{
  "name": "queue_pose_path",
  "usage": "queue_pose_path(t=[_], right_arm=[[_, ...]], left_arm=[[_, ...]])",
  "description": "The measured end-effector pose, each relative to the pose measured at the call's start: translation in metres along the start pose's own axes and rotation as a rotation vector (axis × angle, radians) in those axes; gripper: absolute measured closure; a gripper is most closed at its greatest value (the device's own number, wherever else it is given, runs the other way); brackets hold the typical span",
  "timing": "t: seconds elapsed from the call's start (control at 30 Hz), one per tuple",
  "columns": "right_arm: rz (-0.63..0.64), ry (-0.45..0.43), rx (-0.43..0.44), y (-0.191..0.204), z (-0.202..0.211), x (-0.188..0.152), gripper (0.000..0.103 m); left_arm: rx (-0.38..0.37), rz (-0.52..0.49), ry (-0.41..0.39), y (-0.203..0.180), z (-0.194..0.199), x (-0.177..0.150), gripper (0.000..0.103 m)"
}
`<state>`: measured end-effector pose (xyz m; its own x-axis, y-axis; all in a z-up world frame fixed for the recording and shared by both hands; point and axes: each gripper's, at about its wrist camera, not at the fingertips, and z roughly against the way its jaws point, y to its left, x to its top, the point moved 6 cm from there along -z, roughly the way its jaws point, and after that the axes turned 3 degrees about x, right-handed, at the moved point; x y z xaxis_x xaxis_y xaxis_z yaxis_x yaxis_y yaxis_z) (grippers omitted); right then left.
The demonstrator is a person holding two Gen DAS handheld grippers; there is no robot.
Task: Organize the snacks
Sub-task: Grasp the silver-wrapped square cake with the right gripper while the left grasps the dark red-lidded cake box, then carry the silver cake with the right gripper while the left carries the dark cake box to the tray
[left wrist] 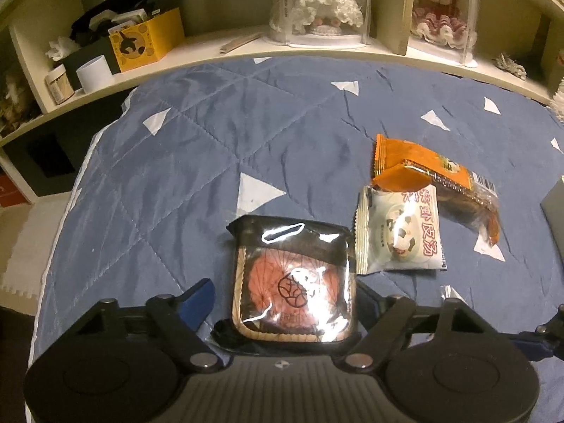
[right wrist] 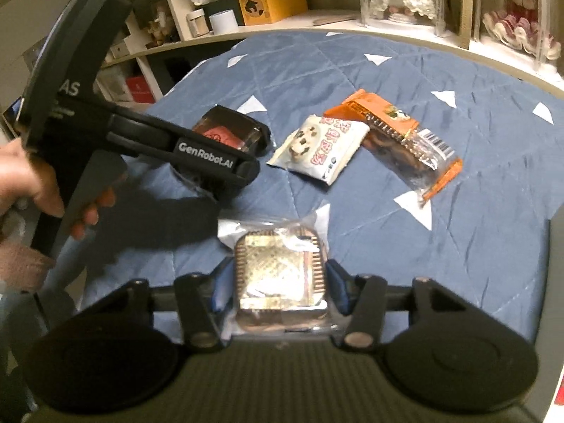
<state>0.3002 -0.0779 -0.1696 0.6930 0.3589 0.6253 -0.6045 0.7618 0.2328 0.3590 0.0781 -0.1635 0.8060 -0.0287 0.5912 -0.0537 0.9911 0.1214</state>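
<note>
Shelf (left wrist: 218,57) at 12 o'clock: yellow box (left wrist: 146,40) at 10 holds papers; two clear cases (left wrist: 319,3) at 12 to 1 each hold a doll.

Left gripper (left wrist: 285,299): jaws wide apart, flanking the red pack (left wrist: 290,282); a firm hold cannot be confirmed. Pack lies on the quilt (left wrist: 176,162).

Right gripper (right wrist: 278,278): jaws closed onto the gold pack (right wrist: 278,271), which sits between the blue pads.

White pack (left wrist: 398,229) and orange pack (left wrist: 437,179) at 2 o'clock, overlapping. Quilt edge runs at 9 o'clock; open quilt from 10 to 12.
</note>
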Motion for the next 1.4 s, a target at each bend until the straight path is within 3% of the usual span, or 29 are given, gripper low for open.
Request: queue_pose_path(t=[0.17,0.47,0.9,1.4], right_arm=[[0.004,-0.007,-0.006,0.0,0.001,0.001,0.044],[-0.057,-0.044,-0.046,-0.014,0.02,-0.001,0.044],[-0.135,-0.213,-0.142,-0.041,0.102,0.013,0.044],[-0.171,-0.282,-0.303,-0.083,0.177,-0.007,0.044]], left_arm=[[-0.032,0.007,-0.006,-0.005,0.002,0.001,0.037],[-0.054,0.103,0.007,-0.003,0.025,-0.005,0.038],[-0.124,0.149,-0.171,-0.014,0.116,0.009,0.038],[-0.229,0.144,-0.223,-0.07,0.16,0.006,0.038]])
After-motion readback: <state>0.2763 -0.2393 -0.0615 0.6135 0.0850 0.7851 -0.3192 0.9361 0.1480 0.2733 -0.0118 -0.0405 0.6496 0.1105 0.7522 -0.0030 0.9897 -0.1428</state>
